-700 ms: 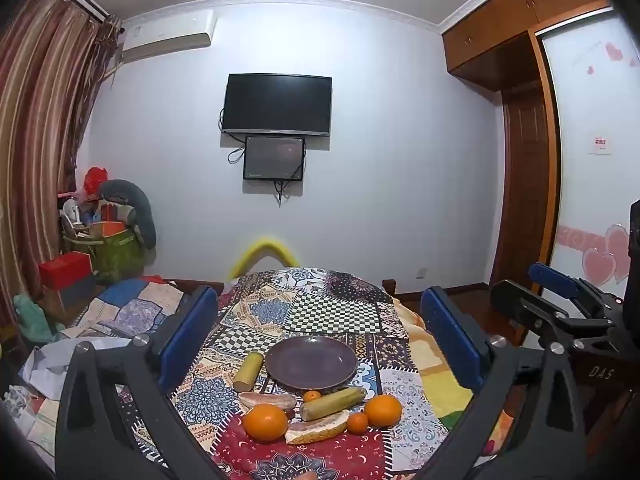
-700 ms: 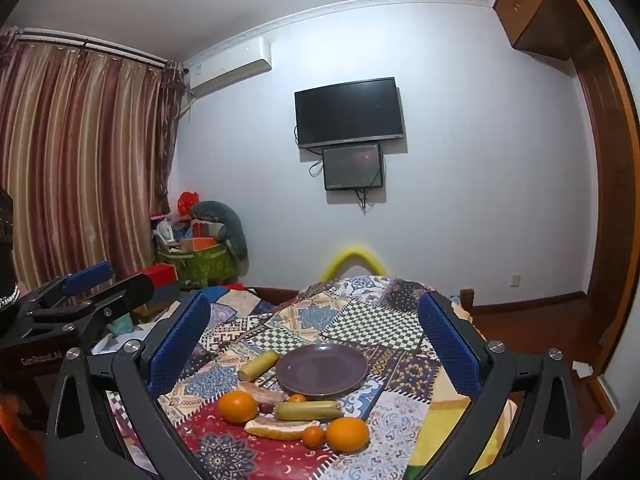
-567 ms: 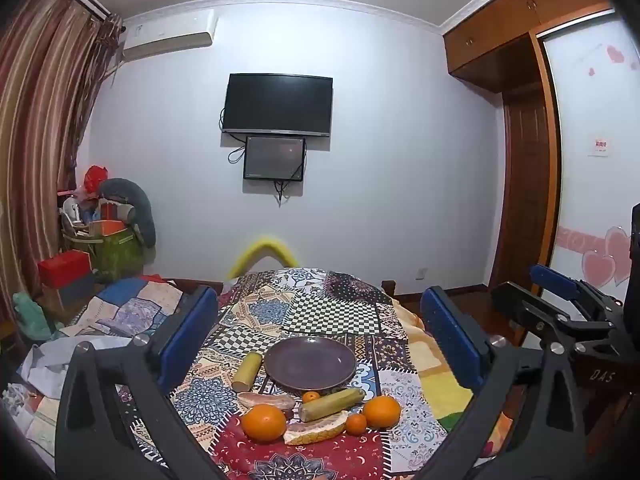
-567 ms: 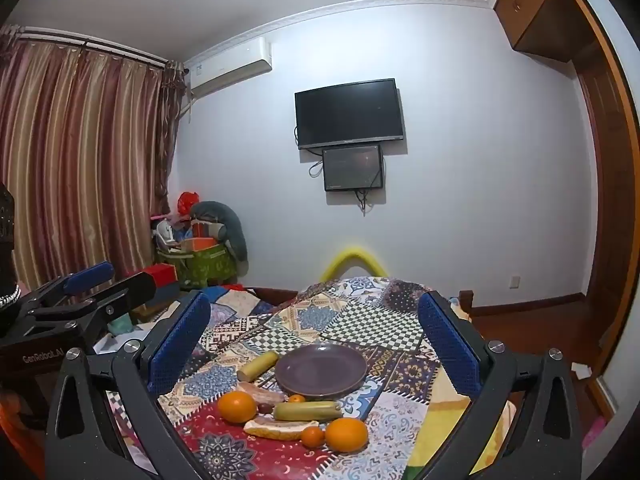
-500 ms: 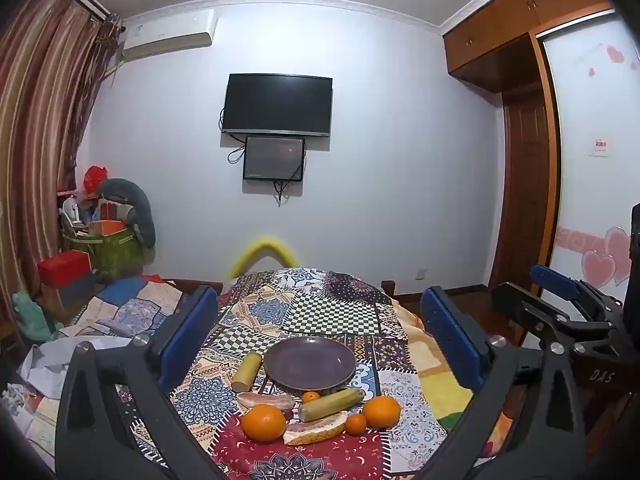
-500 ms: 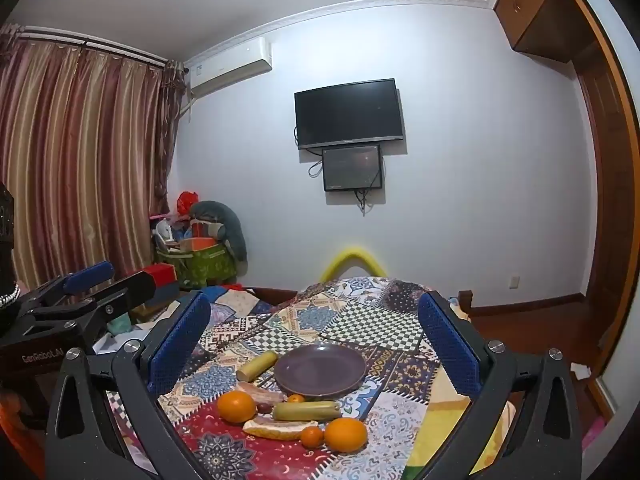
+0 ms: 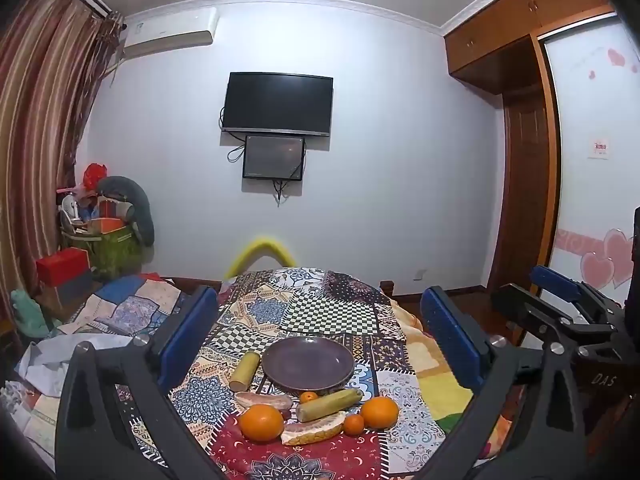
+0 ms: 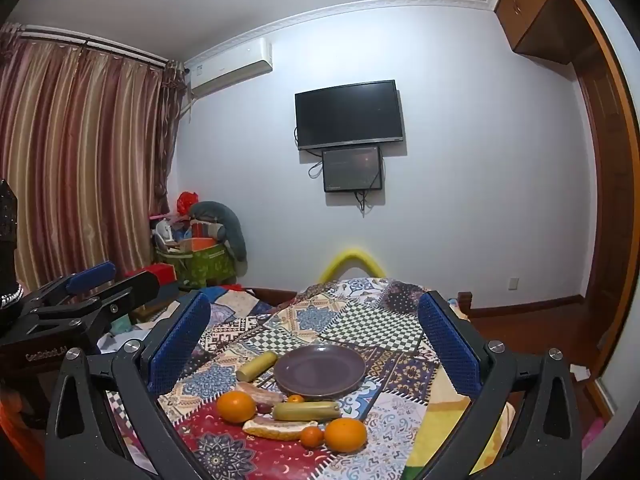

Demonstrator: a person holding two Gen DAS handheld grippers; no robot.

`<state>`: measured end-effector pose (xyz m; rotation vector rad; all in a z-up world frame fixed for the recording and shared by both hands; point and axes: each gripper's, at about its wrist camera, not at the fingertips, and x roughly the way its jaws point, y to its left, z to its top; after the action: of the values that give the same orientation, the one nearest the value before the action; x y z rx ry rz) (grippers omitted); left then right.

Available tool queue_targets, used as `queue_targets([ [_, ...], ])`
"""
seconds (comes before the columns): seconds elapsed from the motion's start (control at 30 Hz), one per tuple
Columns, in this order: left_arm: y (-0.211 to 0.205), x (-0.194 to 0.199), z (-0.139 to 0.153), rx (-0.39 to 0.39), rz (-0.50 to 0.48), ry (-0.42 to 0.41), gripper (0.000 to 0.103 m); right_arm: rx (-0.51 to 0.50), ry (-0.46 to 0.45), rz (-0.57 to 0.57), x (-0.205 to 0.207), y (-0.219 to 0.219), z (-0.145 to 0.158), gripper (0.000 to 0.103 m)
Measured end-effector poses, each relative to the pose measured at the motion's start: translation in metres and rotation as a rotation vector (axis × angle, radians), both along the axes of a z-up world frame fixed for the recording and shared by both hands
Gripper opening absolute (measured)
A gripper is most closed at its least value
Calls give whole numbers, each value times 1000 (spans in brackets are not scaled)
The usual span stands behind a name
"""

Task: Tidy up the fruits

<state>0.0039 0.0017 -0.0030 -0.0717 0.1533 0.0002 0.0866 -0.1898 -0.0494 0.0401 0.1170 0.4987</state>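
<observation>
An empty purple plate (image 7: 308, 364) (image 8: 320, 370) sits on a patchwork-covered table (image 7: 332, 312). In front of it lie two large oranges (image 7: 261, 422) (image 7: 379, 412), two small tangerines (image 7: 354, 425) (image 7: 309, 397), two yellow-green cane pieces (image 7: 245, 370) (image 7: 329, 399) and two pomelo wedges (image 7: 314, 433) (image 7: 264, 400). My left gripper (image 7: 320, 340) is open and empty, held above and short of the fruit. My right gripper (image 8: 312, 344) is open and empty, likewise held back. Each gripper shows at the edge of the other's view.
A yellow curved chair back (image 7: 260, 254) stands behind the table's far end. A cluttered quilt and boxes (image 7: 100, 308) lie to the left, with curtains (image 8: 80, 160) beyond. A wooden door and wardrobe (image 7: 524, 208) are on the right.
</observation>
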Motion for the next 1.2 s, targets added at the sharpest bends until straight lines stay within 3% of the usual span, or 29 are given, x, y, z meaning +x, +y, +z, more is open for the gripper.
queue_targets([
  [1.2, 3, 4, -2, -4, 9, 10, 103, 8, 4, 3, -5, -4, 2, 103],
])
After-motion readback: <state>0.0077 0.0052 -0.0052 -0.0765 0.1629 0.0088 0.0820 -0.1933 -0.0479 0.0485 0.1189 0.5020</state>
